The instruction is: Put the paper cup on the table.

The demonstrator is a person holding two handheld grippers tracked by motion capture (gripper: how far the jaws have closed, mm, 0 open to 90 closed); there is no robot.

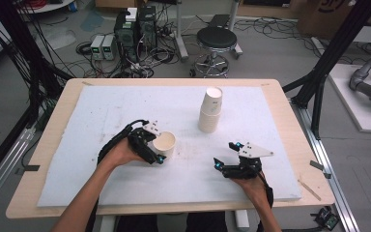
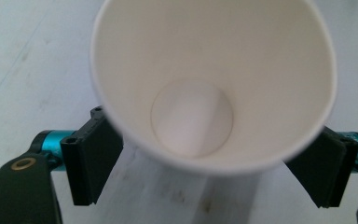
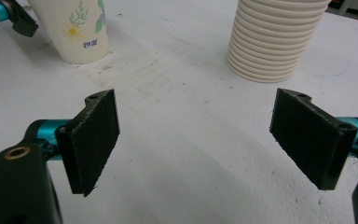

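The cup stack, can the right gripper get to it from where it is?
Probably yes. The right gripper is open, nothing between its jaws, and only bare white mat lies between it and the cup stack.

The single paper cup [image 1: 164, 144] is matt white inside with a smooth rolled rim; its outer wall carries a printed flower. The stack of paper cups [image 1: 210, 110] looks ribbed where rims overlap. The desk [image 1: 290, 140] is pale wood along its edges, topped by a white foam sheet [image 1: 101, 111], matt, grainy and stained. Both grippers' jaws are matt black plastic with finely ridged faces.
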